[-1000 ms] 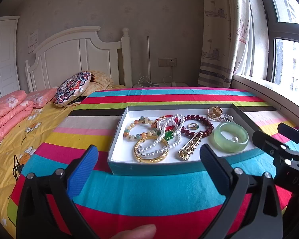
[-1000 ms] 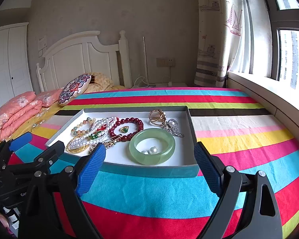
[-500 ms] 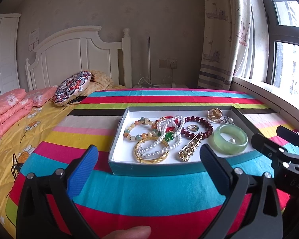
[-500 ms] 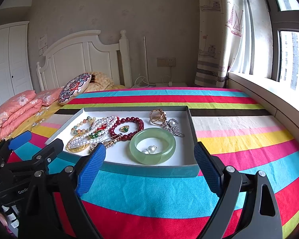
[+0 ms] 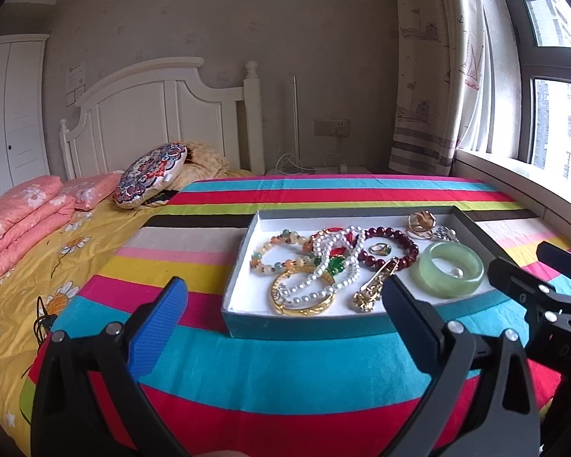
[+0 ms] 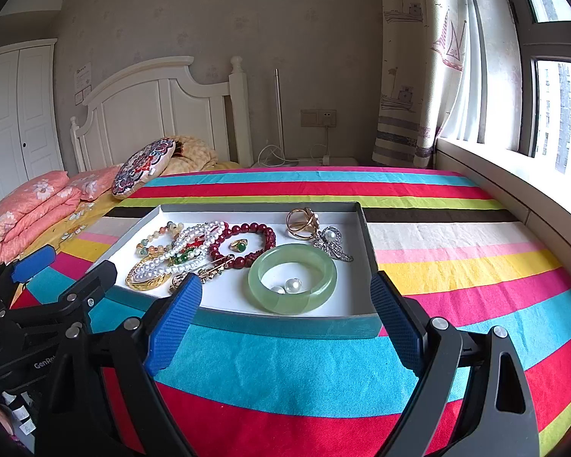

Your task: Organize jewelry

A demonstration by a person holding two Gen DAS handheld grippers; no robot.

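The striped cloth (image 6: 285, 373) under the tray looks like matt, slightly fuzzy felt, and the shallow tray (image 6: 285, 325) seems to be matt card, white inside with a teal outer wall. In it, the green bangle (image 6: 292, 278) is smooth, glossy and translucent like jade, the pearl strand (image 6: 179, 251) is lustrous, the gold bangle (image 5: 302, 295) is shiny metal, and the dark red bead bracelet (image 6: 247, 243) is polished. The gripper pads (image 6: 173, 320) are ribbed blue rubber or plastic on matt black plastic arms.

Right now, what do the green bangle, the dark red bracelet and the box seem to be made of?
Green bangle: likely jade or glass, as it is translucent, pale and glossy.
Dark red bracelet: round polished beads, perhaps stone or glass, each with a highlight.
Box: probably cardboard, with thin matte teal walls and a white inside.
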